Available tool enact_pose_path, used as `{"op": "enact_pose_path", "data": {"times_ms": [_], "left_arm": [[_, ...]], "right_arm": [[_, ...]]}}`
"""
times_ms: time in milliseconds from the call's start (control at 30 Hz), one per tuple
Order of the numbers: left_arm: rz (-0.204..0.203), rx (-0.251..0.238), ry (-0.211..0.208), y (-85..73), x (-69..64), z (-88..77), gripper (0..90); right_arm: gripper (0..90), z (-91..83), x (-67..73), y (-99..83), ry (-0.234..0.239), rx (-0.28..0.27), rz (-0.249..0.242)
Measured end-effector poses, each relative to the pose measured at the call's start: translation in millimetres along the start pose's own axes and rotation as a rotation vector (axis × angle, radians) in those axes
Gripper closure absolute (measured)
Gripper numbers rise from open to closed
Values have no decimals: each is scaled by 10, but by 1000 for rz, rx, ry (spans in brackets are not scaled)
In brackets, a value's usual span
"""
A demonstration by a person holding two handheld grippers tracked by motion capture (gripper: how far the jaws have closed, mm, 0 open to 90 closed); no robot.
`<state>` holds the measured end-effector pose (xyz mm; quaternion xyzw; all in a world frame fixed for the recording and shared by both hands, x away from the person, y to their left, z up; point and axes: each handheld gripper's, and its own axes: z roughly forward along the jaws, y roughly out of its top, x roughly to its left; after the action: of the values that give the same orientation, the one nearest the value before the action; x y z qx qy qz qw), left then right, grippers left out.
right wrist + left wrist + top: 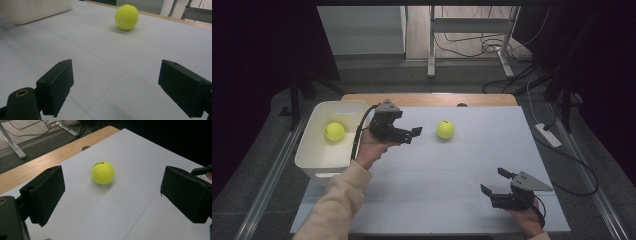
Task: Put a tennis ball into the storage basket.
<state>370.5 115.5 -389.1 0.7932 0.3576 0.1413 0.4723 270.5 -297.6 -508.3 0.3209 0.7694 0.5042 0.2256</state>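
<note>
Work in hand: tennis balls are being gathered into the white bin [314, 150]; one ball in the bin [334, 131] already lies on its floor.
Remaining item: a second tennis ball [445, 129] rests on the white counter [452, 170], right of the bin and well apart from it, near the far edge.
Left gripper [412, 134]: held just right of the bin, pointing towards the loose ball; jaws wide, nothing between them. In the left gripper view the ball [103, 172] sits ahead, centred between the jaws, not yet reached.
Right gripper [494, 182]: low at the near right of the counter, jaws wide and empty; in the right gripper view the ball [126, 17] lies far off.
Step judged: approach to the second ball, no contact yet.
Next move calls for: carrying the left gripper forward until the jaws straddle the ball, then closing gently, since a nudge could set it rolling towards the edge.
</note>
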Motion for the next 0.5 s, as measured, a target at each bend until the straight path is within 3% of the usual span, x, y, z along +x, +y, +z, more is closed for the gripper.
{"op": "enact_pose_path", "data": {"times_ms": [500], "left_arm": [[-5, 55, 2, 24, 21, 282, 64]], "right_arm": [[129, 25, 4, 4, 1, 2, -6]]}}
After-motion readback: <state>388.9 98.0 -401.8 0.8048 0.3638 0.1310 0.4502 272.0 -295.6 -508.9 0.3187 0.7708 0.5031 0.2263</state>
